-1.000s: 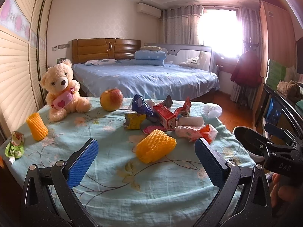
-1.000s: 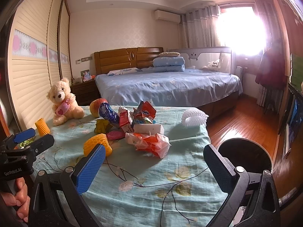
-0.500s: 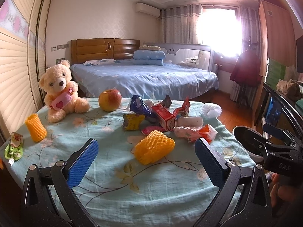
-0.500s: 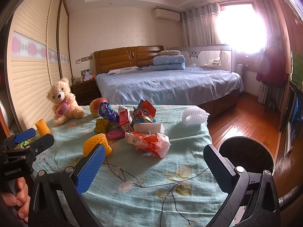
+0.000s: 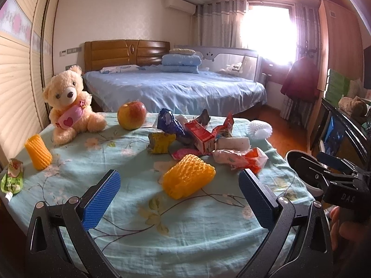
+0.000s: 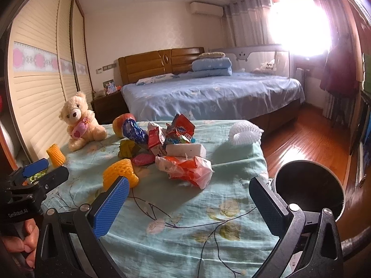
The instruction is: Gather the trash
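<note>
- both the left hand-held gripper (image 5: 179, 195) and right hand-held gripper (image 6: 189, 201) are spread wide, empty, low at 6 o'clock
- the yellow foam net (image 5: 188, 179) is nearest: centre it between the pads, squeeze gently
- wrapper pile (image 5: 204, 136) toward 12 o'clock; black bin (image 6: 308, 188) at 3 o'clock
- floral bench (image 5: 129, 217), teddy bear (image 5: 69, 102) at 10 o'clock, bed (image 5: 176, 88) beyond

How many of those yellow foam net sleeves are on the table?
2: one yellow foam net sleeve lies in front of the trash pile; the other stands near the teddy bear. More may hide within the pile.
</note>
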`<move>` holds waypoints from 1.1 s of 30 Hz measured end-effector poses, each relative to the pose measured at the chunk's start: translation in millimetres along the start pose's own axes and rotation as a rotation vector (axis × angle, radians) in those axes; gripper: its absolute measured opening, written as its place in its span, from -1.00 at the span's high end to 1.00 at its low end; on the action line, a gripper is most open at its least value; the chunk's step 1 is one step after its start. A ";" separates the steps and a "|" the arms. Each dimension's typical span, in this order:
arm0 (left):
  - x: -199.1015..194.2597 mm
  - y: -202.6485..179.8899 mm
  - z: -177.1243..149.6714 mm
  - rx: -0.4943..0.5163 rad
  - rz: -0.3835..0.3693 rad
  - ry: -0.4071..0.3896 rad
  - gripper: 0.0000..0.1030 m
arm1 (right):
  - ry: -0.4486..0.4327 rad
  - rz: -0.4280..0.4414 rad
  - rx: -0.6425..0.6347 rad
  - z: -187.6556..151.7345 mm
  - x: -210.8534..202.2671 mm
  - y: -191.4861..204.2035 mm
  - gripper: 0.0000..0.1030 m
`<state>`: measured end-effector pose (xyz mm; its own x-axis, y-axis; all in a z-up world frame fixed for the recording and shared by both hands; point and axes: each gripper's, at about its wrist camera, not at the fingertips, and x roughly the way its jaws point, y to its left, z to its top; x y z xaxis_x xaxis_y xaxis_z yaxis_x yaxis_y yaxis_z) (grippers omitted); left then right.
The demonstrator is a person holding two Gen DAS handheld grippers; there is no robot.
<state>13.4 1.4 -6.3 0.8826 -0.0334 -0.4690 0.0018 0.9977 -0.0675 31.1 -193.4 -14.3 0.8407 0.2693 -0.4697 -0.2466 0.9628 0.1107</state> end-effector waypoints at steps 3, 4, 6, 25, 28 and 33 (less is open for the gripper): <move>5.2 -0.7 -0.2 0.003 -0.004 0.017 -1.00 | 0.021 0.004 0.001 1.8 6.7 -3.0 -1.00; 8.0 -0.6 -0.3 0.003 -0.006 0.025 -1.00 | 0.030 0.004 -0.001 2.6 9.6 -3.5 -1.00; 14.5 0.9 -0.2 -0.001 -0.014 0.045 -1.00 | 0.048 0.007 -0.003 2.8 15.2 -4.3 -1.00; 97.8 20.1 -6.3 -0.024 -0.082 0.235 -1.00 | 0.262 0.053 -0.006 16.3 106.5 -33.1 -1.00; 105.3 18.5 -7.4 -0.014 -0.097 0.253 -0.94 | 0.290 0.055 -0.001 17.1 119.4 -36.6 -1.00; 113.0 11.7 -7.3 0.006 -0.121 0.265 -0.70 | 0.328 0.072 -0.001 16.5 136.3 -38.9 -0.98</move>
<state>109.7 8.9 -66.6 0.7225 -0.1651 -0.6713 0.1026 0.9859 -0.1321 163.2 -193.7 -68.2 0.6211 0.3152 -0.7176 -0.3008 0.9413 0.1531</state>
